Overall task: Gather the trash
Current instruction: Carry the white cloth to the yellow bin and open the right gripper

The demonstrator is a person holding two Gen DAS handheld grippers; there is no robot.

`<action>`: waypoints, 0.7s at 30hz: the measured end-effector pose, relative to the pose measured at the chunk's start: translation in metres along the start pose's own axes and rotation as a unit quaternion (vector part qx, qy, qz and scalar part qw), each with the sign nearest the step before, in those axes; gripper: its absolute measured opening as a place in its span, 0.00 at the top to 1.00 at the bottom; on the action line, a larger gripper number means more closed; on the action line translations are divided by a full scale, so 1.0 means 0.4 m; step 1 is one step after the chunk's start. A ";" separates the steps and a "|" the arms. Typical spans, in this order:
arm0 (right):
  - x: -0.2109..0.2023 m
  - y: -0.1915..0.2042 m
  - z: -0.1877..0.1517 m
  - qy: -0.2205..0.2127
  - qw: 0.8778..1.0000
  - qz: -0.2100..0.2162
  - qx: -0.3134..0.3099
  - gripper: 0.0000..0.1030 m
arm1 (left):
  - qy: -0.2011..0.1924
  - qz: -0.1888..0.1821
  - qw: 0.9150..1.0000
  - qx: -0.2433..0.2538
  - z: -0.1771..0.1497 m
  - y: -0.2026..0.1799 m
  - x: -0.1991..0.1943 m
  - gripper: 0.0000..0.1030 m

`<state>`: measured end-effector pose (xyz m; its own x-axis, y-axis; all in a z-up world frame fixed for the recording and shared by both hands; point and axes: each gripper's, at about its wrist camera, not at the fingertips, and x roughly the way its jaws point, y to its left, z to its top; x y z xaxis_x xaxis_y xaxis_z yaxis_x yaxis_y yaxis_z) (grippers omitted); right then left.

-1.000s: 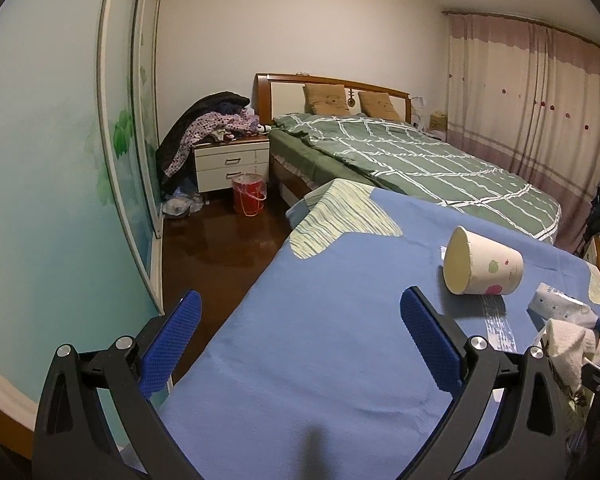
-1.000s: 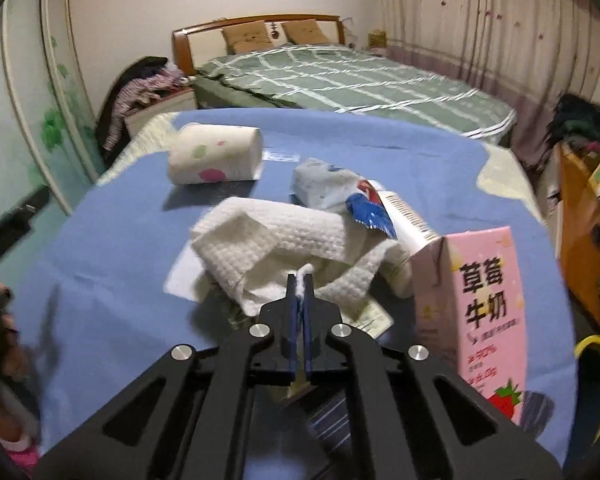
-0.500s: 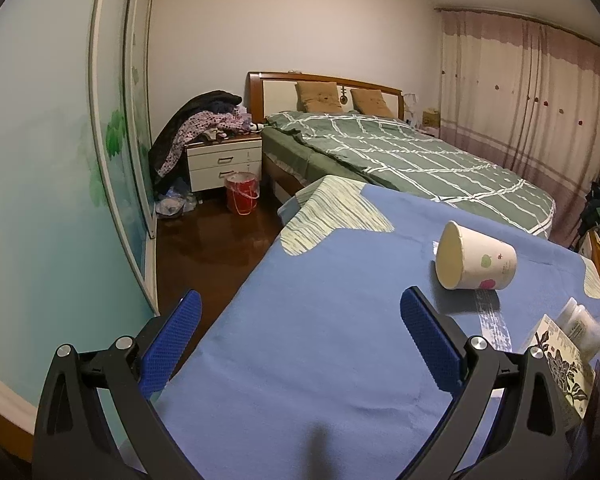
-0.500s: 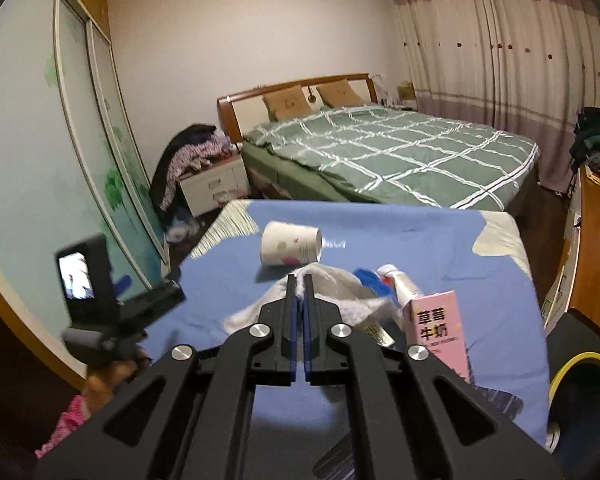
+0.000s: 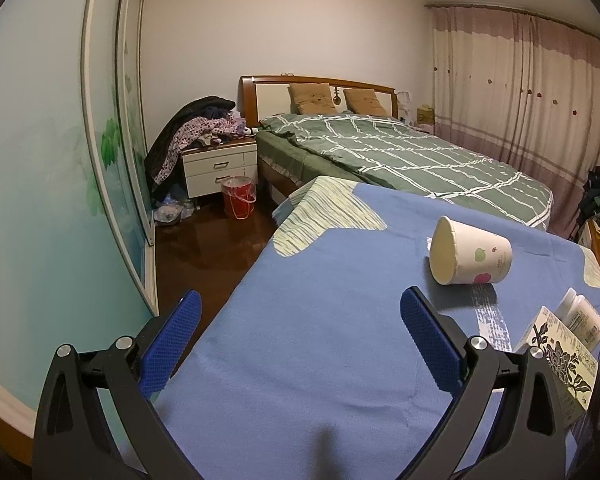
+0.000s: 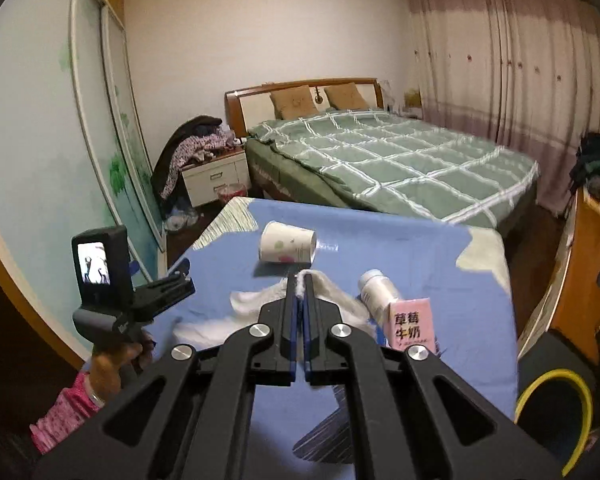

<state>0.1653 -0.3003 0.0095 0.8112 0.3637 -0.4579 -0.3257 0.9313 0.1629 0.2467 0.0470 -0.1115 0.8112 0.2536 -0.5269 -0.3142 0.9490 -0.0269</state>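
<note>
My right gripper [image 6: 299,280] is shut on a white paper towel [image 6: 220,316], which hangs from its tips above the blue-covered table [image 6: 460,280]. Beyond it a paper cup [image 6: 286,242] lies on its side. A white bottle [image 6: 376,290] and a pink milk carton [image 6: 412,322] sit to the right. In the left wrist view my left gripper [image 5: 300,298] stands open over the bare blue cloth [image 5: 320,360], with nothing between its fingers. The cup [image 5: 470,256] is ahead on its right. A flower-printed packet [image 5: 556,356] and the bottle [image 5: 582,318] lie at the right edge.
A dark bin with a yellow rim [image 6: 556,412] stands low at the table's right. A person's hand [image 6: 116,360] holds the left gripper at the table's left edge. Behind are a green bed [image 6: 380,160], a nightstand [image 5: 220,168], a red bucket [image 5: 239,197] and curtains [image 6: 500,60].
My right gripper has risen and drawn back with the paper towel in it. The towel has left the left wrist view, uncovering the printed packet and the bottle. The left gripper stayed put.
</note>
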 end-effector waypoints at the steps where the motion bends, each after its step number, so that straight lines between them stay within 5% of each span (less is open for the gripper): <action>1: -0.042 -0.003 0.016 -0.043 0.999 0.003 0.005 0.98 | -0.001 0.000 1.000 0.000 0.000 0.000 -0.001 0.05; 3: -0.046 0.006 0.028 -0.045 0.999 -0.022 -0.012 0.98 | 0.001 -0.002 1.000 0.002 0.001 -0.002 0.001 0.05; 6: 0.045 -0.024 0.001 0.041 0.999 -0.021 0.001 0.98 | 0.008 -0.009 1.000 0.005 0.001 -0.006 0.008 0.05; 12: 0.012 -0.067 -0.019 0.022 0.999 -0.042 0.011 0.98 | 0.001 -0.016 1.000 0.013 0.001 -0.015 -0.002 0.05; 21: -0.114 -0.278 -0.120 0.013 0.982 -0.173 0.082 0.98 | 0.001 -0.041 0.999 0.028 -0.001 -0.040 -0.006 0.05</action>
<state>0.1413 -0.4213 -0.0298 0.8466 0.0276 -0.5315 0.0501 0.9901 0.1312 0.2494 0.0312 -0.1101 0.8324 0.1749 -0.5258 -0.2187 0.9755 -0.0219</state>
